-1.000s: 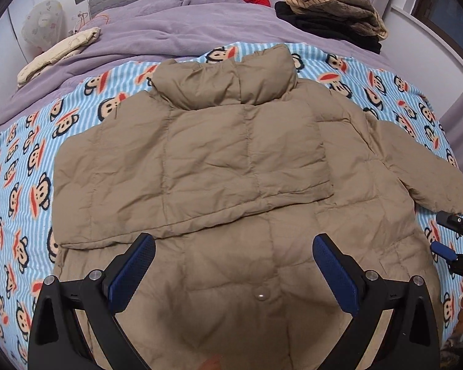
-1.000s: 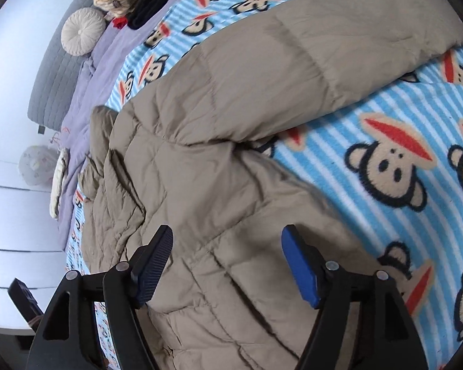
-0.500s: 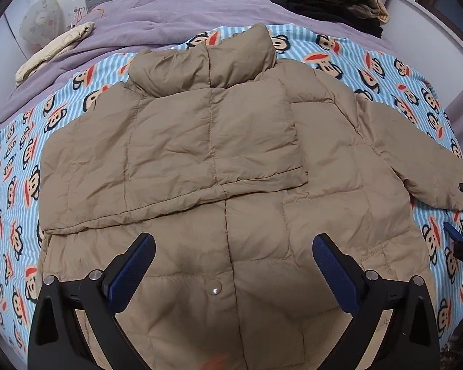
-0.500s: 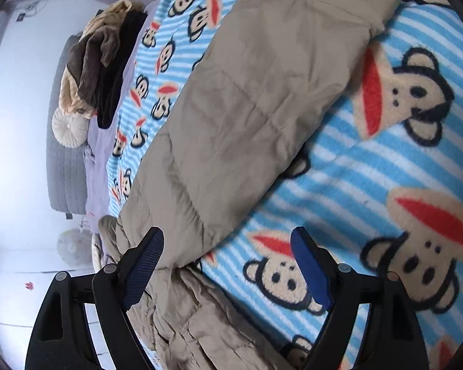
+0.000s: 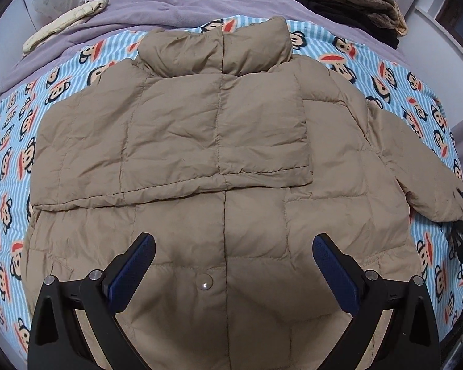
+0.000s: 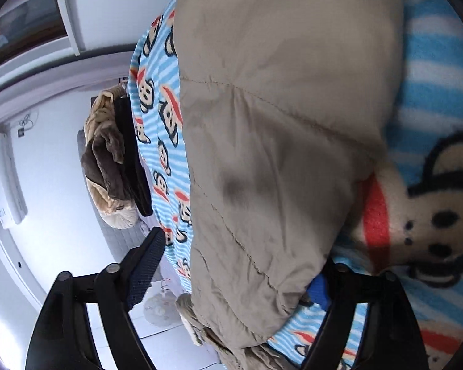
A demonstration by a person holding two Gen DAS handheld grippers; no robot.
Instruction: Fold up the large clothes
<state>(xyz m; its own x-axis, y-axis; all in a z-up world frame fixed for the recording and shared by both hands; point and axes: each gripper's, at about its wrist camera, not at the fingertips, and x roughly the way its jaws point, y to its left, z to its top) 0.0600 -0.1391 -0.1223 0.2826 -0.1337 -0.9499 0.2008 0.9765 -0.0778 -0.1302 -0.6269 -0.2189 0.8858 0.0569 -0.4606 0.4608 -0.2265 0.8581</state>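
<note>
Now the tan puffer jacket [image 5: 219,160] lies flat on the monkey blanket [image 5: 12,166], collar far, hem near, its left sleeve already folded across the chest. The left gripper [image 5: 233,265] hovers above the near hem, jaws wide apart with nothing between them. Over on the right, the right gripper [image 6: 231,277] has just been closing its jaws, and the right sleeve [image 6: 281,141] sits between them; one pad is tucked under the fabric, the other stands clear of it, so no pinch yet by my reading.

This coat looks light, soft and puffy, with a slick shell, so I judge a shallow bite would slip; better to take the sleeve deep, near the cuff, through both layers.

From the left wrist view you get the whole jacket and the snap [image 5: 205,284] on the front; the right gripper is only a dark edge at far right. The right wrist view alone shows the sleeve in the jaws.
</note>
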